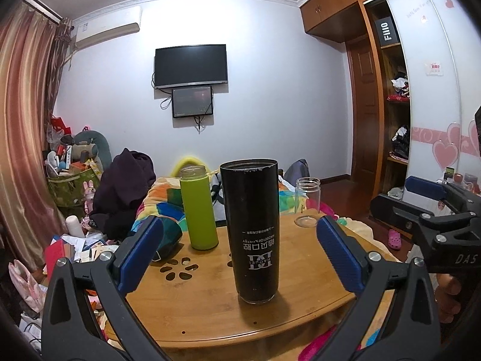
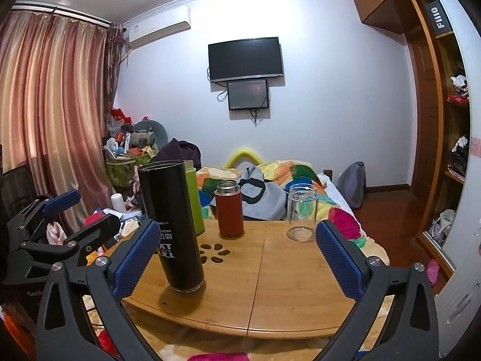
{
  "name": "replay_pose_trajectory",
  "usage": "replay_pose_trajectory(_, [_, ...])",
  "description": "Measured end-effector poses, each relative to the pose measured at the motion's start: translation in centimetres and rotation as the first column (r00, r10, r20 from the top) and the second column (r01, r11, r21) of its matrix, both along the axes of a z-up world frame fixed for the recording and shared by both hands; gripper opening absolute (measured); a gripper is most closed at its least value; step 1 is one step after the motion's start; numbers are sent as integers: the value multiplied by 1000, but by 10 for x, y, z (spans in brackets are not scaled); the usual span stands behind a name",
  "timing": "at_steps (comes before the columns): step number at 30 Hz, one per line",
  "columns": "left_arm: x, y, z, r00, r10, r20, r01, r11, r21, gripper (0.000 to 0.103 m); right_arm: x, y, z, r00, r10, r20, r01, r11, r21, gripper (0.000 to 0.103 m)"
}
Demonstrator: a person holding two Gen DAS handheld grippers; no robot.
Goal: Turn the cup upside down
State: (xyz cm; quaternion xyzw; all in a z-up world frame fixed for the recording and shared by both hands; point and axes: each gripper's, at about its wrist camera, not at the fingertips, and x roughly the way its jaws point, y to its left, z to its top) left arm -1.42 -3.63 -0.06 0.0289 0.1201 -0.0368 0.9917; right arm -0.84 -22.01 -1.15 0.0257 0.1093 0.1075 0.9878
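the black cup stands on the round wooden worktop, nearest of the vessels, and its white lettering reads inverted, so it looks to be resting mouth-down already with its flat base uppermost; the top is scuffed and i cannot quite tell whether it is closed or an open rim. that inverted print is the best reason to judge the flip done, or close to it.

the left gripper sits low and square to the cup, its jaws spread wide, one blue pad either side of the cup body and neither touching it, with nothing in their grasp. that framing suits either a fresh release or a grasp about to be made; the pictures alone do not settle which.

the right gripper is held off to the side, jaws likewise wide apart and empty, aimed at bare worktop between the cup and the clear glass jar. it seems parked out of the way so the left one has room.

behind the cup stand a green bottle and a red flask, both upright and well apart from the jaws, so they should not hinder a lift.
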Motion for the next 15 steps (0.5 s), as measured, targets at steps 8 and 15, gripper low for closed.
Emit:
replay_pose_trajectory(8, [-3,1,-3,1000,-3,7,3,1000,1,103,-3,-3,2,1000,-6,9,6,1000,4,103])
replay_pose_trajectory(15, [-7,2,-2,1000,1,16,-1,1000,-4,103,-4,-1,3,1000,-5,15,5,1000,0,103])
